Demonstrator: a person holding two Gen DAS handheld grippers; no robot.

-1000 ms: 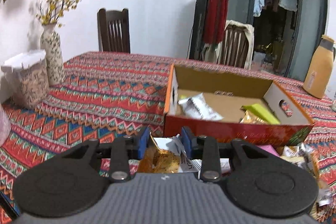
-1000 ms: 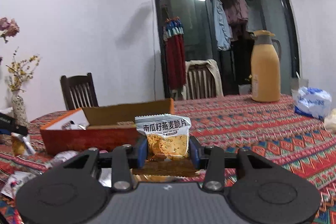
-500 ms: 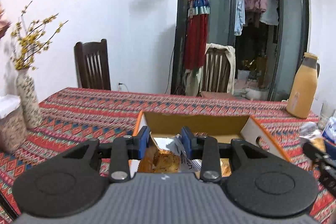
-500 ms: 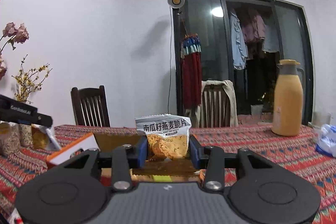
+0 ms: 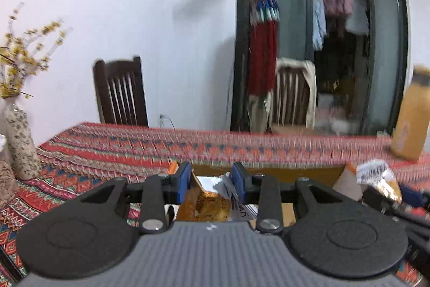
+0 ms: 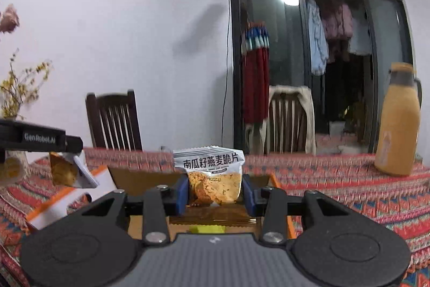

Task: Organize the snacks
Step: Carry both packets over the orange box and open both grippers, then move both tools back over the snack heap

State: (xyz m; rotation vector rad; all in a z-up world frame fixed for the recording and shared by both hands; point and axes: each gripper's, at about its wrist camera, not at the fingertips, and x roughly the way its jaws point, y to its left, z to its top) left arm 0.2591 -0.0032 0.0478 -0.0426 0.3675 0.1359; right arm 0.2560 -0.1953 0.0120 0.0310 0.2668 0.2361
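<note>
1. The left gripper is clenched on a crumpled golden snack packet; its blue pads press the wrapper from both sides; the packet hangs over the near edge of the cardboard box.
2. The right gripper is grasping a pumpkin-seed oat crisp packet, upright between its pads, printed label facing the camera; it is held above the open orange-rimmed box.
3. In the right wrist view the left gripper shows at the left, its packet dangling over the box's left wall.
4. The box sits on a red patterned tablecloth; a tan thermos jug stands to the right; a flowered vase stands to the left; two wooden chairs are behind the table.
</note>
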